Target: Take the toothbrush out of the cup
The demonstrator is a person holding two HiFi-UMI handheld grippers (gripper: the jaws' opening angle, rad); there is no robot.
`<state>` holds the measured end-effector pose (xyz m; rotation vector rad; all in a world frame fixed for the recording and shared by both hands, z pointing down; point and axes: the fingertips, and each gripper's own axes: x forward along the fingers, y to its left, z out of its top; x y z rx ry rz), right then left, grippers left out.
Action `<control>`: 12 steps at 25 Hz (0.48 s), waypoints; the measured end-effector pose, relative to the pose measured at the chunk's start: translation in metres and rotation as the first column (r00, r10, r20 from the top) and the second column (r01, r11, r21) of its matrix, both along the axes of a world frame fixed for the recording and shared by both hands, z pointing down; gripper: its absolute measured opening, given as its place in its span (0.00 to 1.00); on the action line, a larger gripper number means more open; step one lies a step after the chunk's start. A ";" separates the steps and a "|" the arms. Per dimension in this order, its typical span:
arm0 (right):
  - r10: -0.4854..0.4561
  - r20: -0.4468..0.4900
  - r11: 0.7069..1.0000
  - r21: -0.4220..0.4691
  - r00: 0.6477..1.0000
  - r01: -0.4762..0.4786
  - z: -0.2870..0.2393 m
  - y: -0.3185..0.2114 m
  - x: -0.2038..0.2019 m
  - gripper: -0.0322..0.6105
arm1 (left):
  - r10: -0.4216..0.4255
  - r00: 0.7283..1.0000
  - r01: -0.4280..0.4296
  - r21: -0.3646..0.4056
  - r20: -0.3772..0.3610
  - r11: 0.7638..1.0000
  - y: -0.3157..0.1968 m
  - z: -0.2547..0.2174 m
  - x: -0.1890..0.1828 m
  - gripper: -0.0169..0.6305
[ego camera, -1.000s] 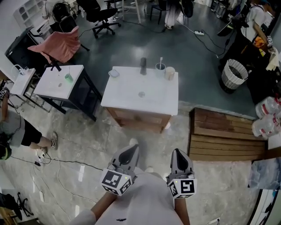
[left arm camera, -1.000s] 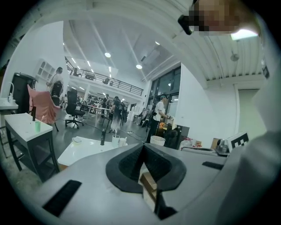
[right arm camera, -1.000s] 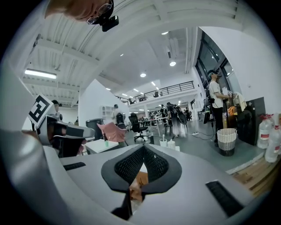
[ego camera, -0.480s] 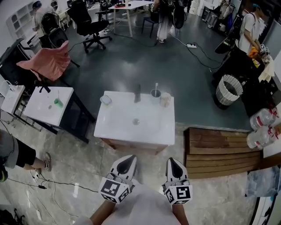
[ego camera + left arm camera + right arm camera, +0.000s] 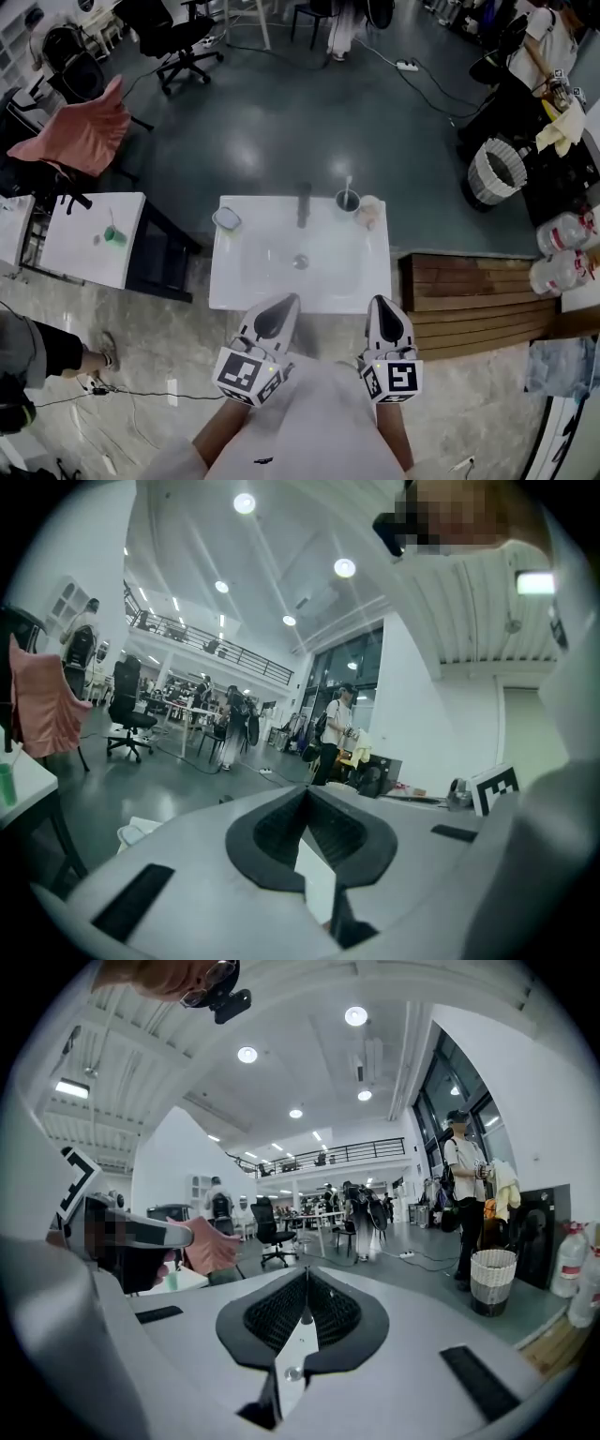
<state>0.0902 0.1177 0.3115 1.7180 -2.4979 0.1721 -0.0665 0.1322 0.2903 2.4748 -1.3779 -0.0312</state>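
At the far edge of the table (image 5: pixel 230 281), the toothbrush (image 5: pixel 349 185) stands in the cup (image 5: pixel 348 202), untouched. Left gripper (image 5: pixel 284 307) and right gripper (image 5: pixel 383 309) hover at the near edge, jaws together, empty. This looks like the approach: next, reach forward and open one gripper.

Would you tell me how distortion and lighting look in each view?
Head view: edges bow, soft sheen on the floor. Left gripper view: fisheye circle, black corners, lamps flaring. Right gripper view: same fisheye, even light.
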 end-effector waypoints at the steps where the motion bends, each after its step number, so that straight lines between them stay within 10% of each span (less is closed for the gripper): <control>1: 0.008 -0.003 1.000 -0.002 1.000 -0.008 0.001 -0.008 -0.003 0.05 | 0.010 1.000 -0.010 -0.004 0.001 1.000 -0.008 0.001 -0.003 0.03; 12: 0.023 -0.011 0.998 -0.060 1.000 -0.024 0.013 -0.067 -0.009 0.05 | 0.042 0.999 -0.041 -0.044 0.025 0.998 -0.062 0.014 -0.011 0.03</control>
